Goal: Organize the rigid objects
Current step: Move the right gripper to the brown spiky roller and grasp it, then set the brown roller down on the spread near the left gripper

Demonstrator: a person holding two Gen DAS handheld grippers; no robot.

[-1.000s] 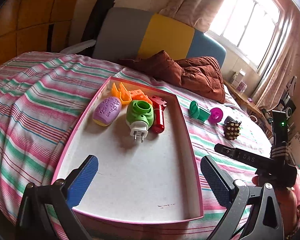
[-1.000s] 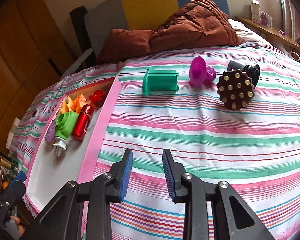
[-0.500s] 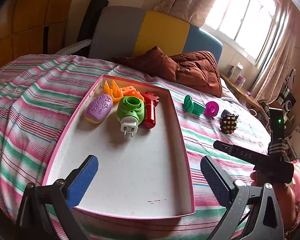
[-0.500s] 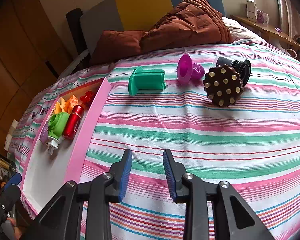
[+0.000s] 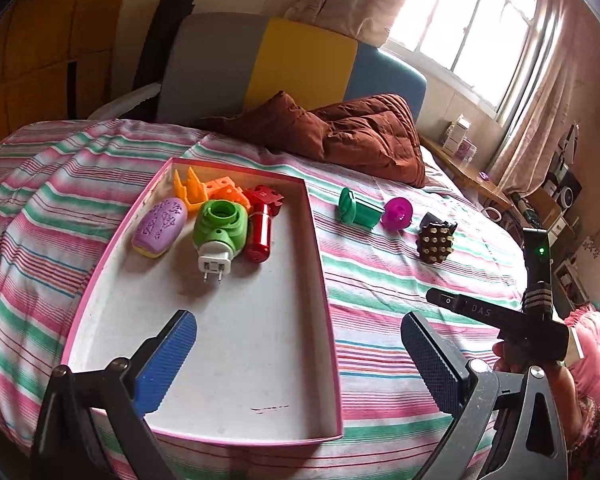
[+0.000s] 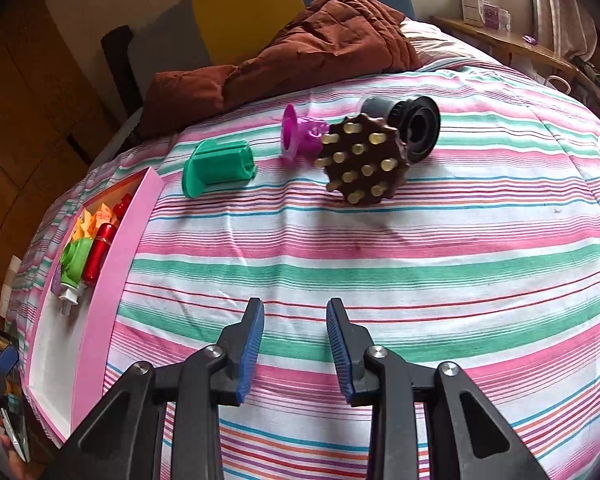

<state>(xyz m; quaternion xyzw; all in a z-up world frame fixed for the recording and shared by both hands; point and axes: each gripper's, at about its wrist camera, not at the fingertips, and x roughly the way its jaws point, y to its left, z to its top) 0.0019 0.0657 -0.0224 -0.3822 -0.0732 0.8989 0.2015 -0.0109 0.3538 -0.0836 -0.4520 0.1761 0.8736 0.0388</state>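
1. My left gripper point(image 5: 298, 356) hangs over the near end of the pink tray point(image 5: 327, 292), fingers spread wide, nothing between the blue pads point(image 5: 166, 356).
2. My right gripper point(image 6: 295, 344) sits over bare striped bedspread point(image 6: 380, 264), fingers narrow with a small gap, empty; no toy touches them.
3. In the left view my right-hand rig point(image 5: 528, 320) shows at right edge, a hand point(image 5: 540, 372) under it.
4. Tray's near half is bare white floor. At its far end, well ahead of the left fingers: purple oval point(image 5: 160, 226), green plug piece point(image 5: 220, 236) with prongs toward me, red cylinder point(image 5: 259, 232) touching it, orange pieces point(image 5: 208, 192) and a red block point(image 5: 265, 196) behind.
5. Loose toys lie on the bedspread, well ahead of the right fingers: brown studded disc point(image 6: 362, 160) nearest, slightly right of the finger gap.
6. Black cylinder point(image 6: 416, 124) touching just behind the disc; magenta spool point(image 6: 298, 136) beside its left; teal spool point(image 6: 220, 168) further left, on its side, near the tray.
7. Farthest: brown quilt point(image 6: 320, 52), then grey-yellow-blue headboard point(image 5: 300, 64).
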